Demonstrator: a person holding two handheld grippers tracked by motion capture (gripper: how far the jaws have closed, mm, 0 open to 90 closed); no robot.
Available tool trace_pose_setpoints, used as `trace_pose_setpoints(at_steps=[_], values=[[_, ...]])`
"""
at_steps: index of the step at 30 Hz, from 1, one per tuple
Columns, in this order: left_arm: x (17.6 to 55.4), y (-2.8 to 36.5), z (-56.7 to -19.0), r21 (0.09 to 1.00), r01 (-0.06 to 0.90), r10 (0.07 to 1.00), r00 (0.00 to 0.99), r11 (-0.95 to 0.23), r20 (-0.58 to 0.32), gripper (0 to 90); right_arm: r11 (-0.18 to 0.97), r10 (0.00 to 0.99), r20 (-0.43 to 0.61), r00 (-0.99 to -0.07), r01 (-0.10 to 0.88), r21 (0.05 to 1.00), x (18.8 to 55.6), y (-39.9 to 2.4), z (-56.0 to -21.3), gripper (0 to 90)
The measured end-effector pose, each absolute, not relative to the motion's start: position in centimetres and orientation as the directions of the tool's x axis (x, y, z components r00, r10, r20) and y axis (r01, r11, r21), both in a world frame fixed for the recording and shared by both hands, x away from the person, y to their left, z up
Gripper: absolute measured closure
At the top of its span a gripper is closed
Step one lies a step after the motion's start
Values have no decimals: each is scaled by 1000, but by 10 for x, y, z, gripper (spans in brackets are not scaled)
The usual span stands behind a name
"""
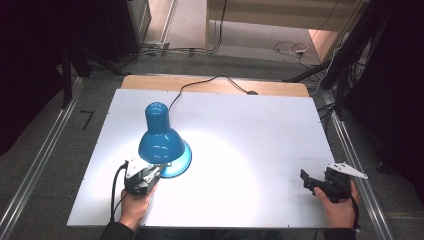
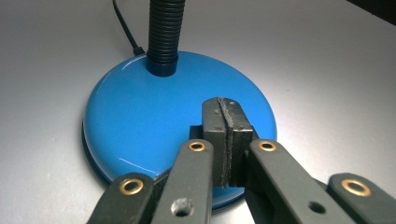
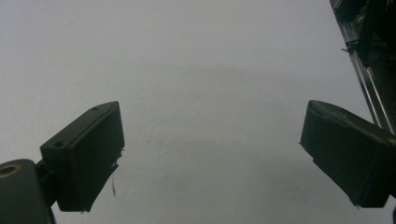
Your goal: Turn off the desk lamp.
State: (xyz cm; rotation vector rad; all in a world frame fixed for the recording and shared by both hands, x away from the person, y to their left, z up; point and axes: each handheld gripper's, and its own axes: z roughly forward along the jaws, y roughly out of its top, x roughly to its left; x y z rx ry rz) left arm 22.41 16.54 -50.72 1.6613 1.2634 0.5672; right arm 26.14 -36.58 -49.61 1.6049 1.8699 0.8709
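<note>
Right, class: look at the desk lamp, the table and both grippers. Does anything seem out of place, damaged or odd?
Nothing stands out. The blue desk lamp stands upright, lit, on the white table. The left gripper is closed over the lamp's round base; the right gripper hangs open above bare tabletop.

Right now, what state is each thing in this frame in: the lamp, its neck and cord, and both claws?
Blue metal desk lamp: switched on, lighting the white table.
Round blue lamp base: flat on the table.
Black ribbed lamp neck: upright from the base.
Black power cord: attached, trailing off the far edge.
Left claw: shut, tips over the base.
Right claw: open, empty, above bare table.
</note>
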Motion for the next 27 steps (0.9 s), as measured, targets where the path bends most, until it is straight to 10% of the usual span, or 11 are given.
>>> trace_pose_setpoints(at_steps=[27], values=[[234, 159, -514, 857, 511, 913, 376, -63, -157, 900, 91, 986, 23, -165, 651, 754, 261, -366, -496, 49]])
